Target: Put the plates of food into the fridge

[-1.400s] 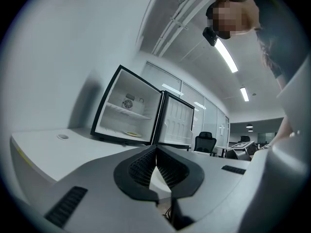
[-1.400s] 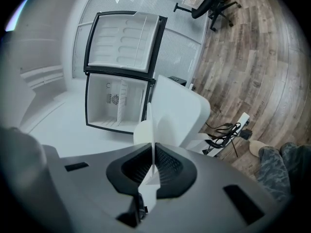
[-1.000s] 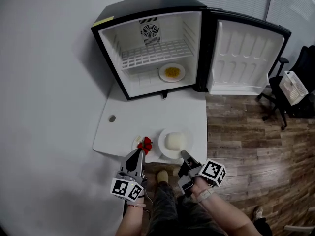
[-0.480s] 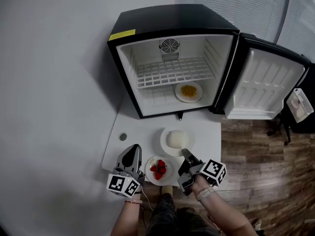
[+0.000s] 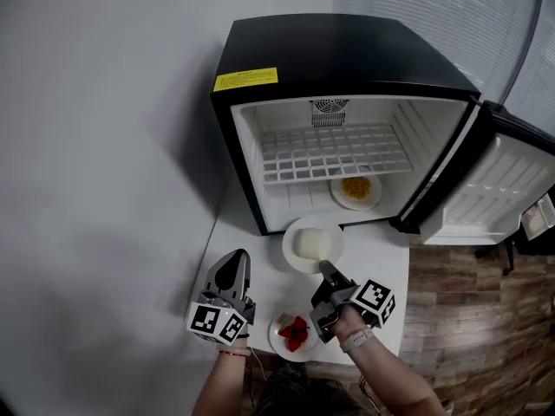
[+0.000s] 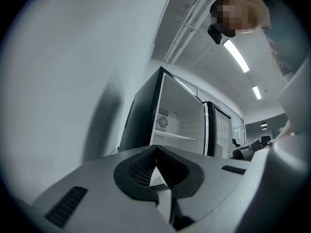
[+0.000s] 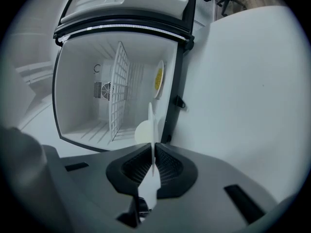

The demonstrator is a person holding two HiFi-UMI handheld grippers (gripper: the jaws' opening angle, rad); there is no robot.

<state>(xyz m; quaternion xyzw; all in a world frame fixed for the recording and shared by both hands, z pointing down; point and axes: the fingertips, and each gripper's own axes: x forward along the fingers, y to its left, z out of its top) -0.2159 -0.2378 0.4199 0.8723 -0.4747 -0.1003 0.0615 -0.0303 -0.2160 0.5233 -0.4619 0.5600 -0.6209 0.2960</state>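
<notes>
Right gripper view: the right gripper (image 7: 152,152) is clamped on the rim of the white-food plate (image 5: 334,235), which stands edge-on directly ahead of it, facing the open fridge (image 7: 77,91). The left gripper (image 6: 155,154) has its jaws together and empty. The strawberry plate (image 5: 279,345) lies on the bench (image 5: 269,271) between both grippers.

wall (image 5: 95,146): plain grey; floor (image 5: 473,319): wood planks; table (image 5: 243,243): white; window (image 5: 416,3): blinds; ceiling (image 6: 194,42): strip lights (image 6: 237,55)

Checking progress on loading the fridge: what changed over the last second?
The right gripper, shut on the rim of the white-food plate, carried it across the table toward the open fridge. Unchanged: the strawberry plate at the table's near edge, the yellow-food plate inside the fridge, the left gripper shut and empty.
</notes>
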